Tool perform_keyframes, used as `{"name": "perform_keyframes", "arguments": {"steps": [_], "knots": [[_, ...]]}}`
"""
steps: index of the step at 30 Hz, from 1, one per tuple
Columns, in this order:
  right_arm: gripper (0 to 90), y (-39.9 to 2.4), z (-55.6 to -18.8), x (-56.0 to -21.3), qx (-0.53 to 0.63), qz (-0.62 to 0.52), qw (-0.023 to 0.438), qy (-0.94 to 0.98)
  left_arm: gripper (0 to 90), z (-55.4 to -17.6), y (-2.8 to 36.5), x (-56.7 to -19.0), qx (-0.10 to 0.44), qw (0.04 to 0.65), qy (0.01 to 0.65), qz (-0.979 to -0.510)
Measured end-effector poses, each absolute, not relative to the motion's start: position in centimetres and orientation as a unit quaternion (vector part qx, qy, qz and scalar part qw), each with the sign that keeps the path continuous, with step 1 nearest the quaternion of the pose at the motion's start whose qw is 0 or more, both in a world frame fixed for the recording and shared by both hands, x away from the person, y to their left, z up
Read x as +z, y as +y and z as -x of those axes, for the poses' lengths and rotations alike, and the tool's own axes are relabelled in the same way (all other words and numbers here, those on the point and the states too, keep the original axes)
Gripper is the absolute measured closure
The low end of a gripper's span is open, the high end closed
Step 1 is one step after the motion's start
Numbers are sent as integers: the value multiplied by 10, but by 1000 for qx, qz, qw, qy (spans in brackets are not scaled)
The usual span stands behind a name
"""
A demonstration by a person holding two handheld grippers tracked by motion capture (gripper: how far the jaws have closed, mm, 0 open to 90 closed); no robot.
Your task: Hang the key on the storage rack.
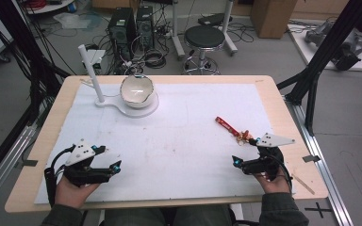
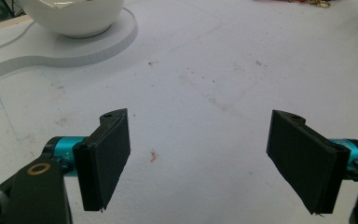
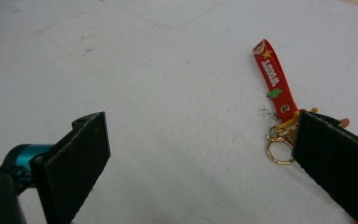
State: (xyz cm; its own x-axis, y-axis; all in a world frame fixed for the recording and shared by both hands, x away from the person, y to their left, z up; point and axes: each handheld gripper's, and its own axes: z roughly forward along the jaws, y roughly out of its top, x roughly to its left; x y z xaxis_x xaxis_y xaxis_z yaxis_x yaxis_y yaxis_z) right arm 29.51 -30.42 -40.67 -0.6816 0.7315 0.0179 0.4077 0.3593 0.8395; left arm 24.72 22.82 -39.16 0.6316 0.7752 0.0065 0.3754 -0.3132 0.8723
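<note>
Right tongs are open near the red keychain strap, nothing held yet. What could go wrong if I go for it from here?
1. The red keychain strap lies flat on the white mat, so the right tongs may slide over it or push it away rather than grip it.
2. The gold ring sits right beside one pad; closing there might catch only the ring and leave the strap dangling.
3. The white bowl is far across the mat, so a loose grip could drop the strap on the way.
</note>
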Motion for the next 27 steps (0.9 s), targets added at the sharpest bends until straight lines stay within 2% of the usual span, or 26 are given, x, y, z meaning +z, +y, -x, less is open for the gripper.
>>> {"name": "perform_keyframes", "arguments": {"steps": [27], "knots": [[31,-304,-298,-403,445,-356,181,802,217,-245,228,-392,220,459,367,-779]]}}
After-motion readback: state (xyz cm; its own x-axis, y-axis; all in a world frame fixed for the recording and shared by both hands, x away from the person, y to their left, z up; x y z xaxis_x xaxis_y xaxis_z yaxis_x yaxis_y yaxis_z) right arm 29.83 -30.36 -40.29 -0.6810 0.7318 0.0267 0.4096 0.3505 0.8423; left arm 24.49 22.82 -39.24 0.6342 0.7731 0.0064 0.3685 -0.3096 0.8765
